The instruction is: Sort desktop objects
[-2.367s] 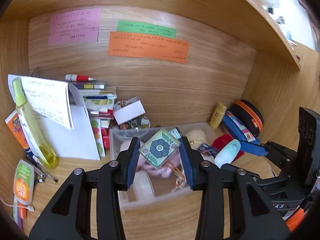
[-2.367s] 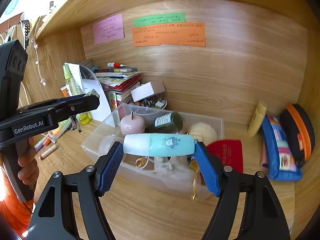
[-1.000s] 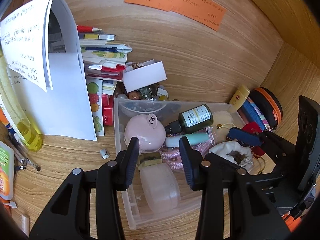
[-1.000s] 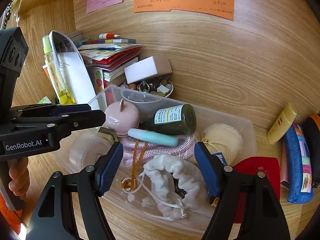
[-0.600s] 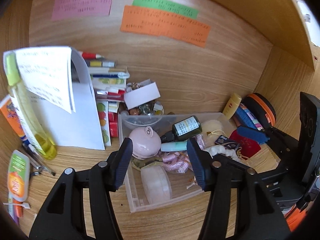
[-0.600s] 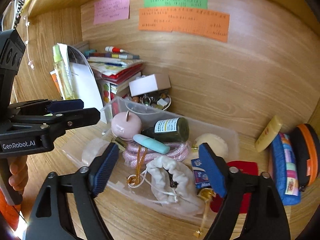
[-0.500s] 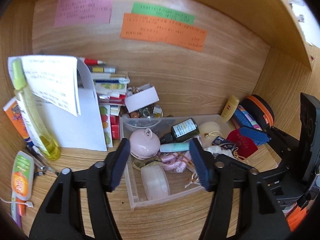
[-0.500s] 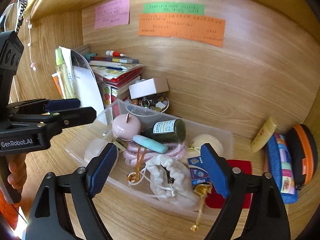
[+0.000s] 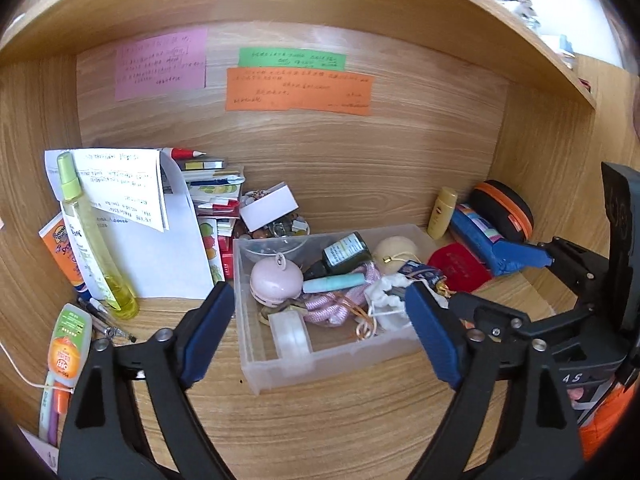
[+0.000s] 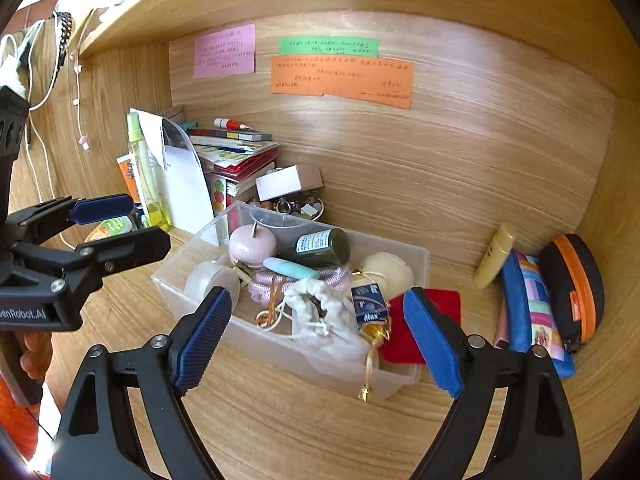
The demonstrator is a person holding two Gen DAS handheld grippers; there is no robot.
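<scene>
In the left wrist view, the left gripper (image 9: 320, 332) is seen empty, its jaws opening wide, with the clear plastic bin (image 9: 276, 376) framed between the blue pads but untouched by them. The teal tube (image 9: 334, 282) lies on its side inside the bin, its long axis running left to right, between the pink round case (image 9: 276, 282) and the dark green bottle (image 9: 344, 252), on the pink rope (image 9: 326, 306). The white roll (image 9: 290, 334) stands on edge near the bin's front wall. Compared with the frame a second earlier, the bin appears farther off and the jaws stand much wider.

In the right wrist view, the right gripper (image 10: 318, 332) is likewise empty, its jaws opening, the pads clear of the bin (image 10: 394, 384). The teal tube (image 10: 290, 268) is seen lying slantwise, one end toward the pink case (image 10: 252, 245). The white pouch (image 10: 326, 320) rests against the front wall. The left gripper (image 10: 120, 224) is visible at the left, held by a hand (image 10: 36, 354). The bin sits lower and smaller than before.
</scene>
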